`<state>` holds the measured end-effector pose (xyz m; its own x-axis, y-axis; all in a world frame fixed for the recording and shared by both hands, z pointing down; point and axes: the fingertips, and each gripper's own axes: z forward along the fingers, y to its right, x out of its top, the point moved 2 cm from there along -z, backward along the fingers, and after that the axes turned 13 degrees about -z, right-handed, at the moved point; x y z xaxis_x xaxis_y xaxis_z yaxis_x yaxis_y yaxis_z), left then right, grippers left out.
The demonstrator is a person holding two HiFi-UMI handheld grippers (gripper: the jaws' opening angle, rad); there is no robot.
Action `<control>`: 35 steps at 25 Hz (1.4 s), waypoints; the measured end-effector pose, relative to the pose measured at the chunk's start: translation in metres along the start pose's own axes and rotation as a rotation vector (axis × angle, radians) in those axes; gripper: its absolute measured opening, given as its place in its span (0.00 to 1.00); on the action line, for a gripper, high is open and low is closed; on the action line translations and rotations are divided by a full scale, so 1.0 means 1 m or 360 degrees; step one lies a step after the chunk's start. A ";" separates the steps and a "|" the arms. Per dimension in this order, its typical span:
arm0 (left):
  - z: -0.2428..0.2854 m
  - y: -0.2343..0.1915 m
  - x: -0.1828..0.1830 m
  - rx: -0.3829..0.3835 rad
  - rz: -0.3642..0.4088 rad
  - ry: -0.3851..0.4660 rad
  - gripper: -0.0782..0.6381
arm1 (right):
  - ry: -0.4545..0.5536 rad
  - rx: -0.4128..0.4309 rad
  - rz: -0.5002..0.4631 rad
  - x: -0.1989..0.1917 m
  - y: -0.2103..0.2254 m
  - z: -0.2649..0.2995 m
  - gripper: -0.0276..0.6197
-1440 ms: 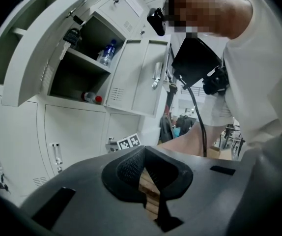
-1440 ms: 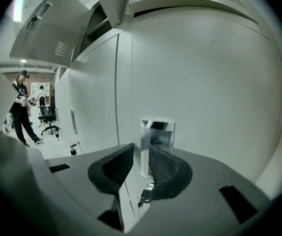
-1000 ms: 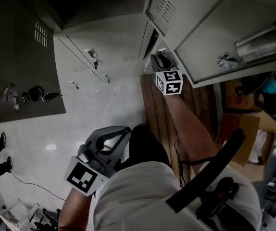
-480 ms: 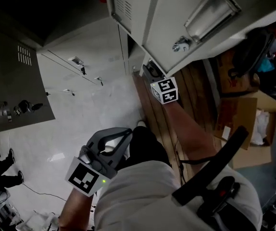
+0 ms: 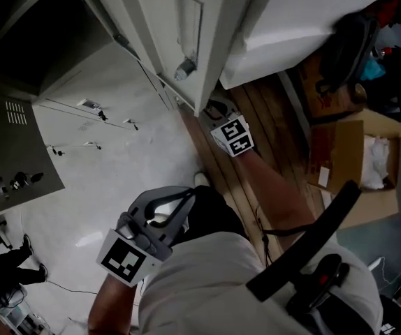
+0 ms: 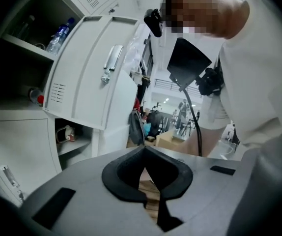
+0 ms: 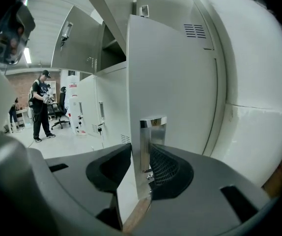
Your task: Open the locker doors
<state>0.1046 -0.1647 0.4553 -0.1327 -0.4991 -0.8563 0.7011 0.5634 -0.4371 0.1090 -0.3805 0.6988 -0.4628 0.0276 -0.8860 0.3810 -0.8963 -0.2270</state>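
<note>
The right tongs (image 7: pixel 141 146) straddle the free edge of a pale locker door (image 7: pixel 175 82). The door's edge and the chrome plate (image 7: pixel 153 127) mounted on it stand between the two pads. The jaws have just been opening and now sit loosely about the edge rather than clamping it. From the head view, that door (image 5: pixel 162 40) stands swung out from the bank of lockers, above the strip of wooden floor (image 5: pixel 256 117), with the right tongs (image 5: pixel 213 108) at its lower corner. The left tongs (image 5: pixel 181 192) hang low in front of the person's body, away from the lockers. Their tips (image 6: pixel 145 149) are pressed together with nothing between them. Beyond them another locker door (image 6: pixel 87 82) stands open, showing a shelf with bottles (image 6: pixel 60 33).
</note>
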 end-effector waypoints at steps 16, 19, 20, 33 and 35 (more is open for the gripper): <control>0.055 0.040 0.024 -0.0164 0.0040 -0.0103 0.12 | -0.0201 0.0007 -0.0017 -0.041 0.032 -0.074 0.16; 0.065 0.046 0.029 -0.0202 0.0055 -0.0117 0.12 | -0.0236 -0.0018 -0.0002 -0.050 0.042 -0.088 0.14; 0.068 0.048 0.031 -0.0211 0.0053 -0.0121 0.12 | -0.0250 -0.0032 0.0007 -0.053 0.047 -0.093 0.14; 0.090 0.054 0.053 -0.0246 0.0102 -0.0133 0.12 | -0.0430 -0.0104 -0.0041 -0.087 0.105 -0.132 0.13; 0.090 0.054 0.054 -0.0237 0.0101 -0.0137 0.12 | -0.0443 -0.0119 -0.0027 -0.091 0.113 -0.136 0.13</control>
<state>0.1984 -0.2210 0.4105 -0.0269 -0.5103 -0.8596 0.5936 0.6837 -0.4245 0.3029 -0.4242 0.6990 -0.6674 -0.0895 -0.7393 0.4247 -0.8613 -0.2791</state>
